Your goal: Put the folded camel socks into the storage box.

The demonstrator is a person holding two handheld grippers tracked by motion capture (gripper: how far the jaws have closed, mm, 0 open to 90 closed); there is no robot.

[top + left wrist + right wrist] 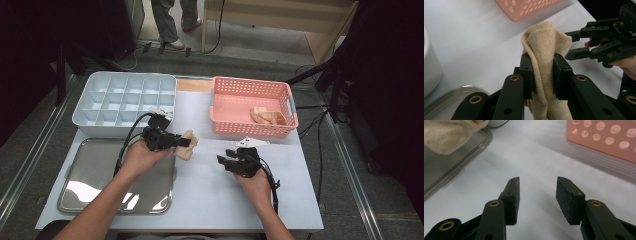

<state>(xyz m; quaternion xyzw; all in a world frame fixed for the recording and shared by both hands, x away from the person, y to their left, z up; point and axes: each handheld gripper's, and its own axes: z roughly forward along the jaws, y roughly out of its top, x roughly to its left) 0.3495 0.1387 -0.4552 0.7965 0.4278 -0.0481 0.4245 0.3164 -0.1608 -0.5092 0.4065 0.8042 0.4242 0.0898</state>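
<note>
A beige ribbed sock [544, 57], bunched, stood upright lengthwise between the pinching jaws of the left gripper [543, 75], above the table [210, 185]; the right gripper [537, 195] was spread, empty.

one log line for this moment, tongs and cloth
left tongs: shut on beige cloth | right tongs: open, nothing between | cloth: lifted near tray

The high view looks forward and down from above the person's side onto the whole white table [210, 200]. Each gripper view rides low and close along its own black jaws. All three share the perforated pink plastic basket [235, 100] [524, 10] [604, 137].
</note>
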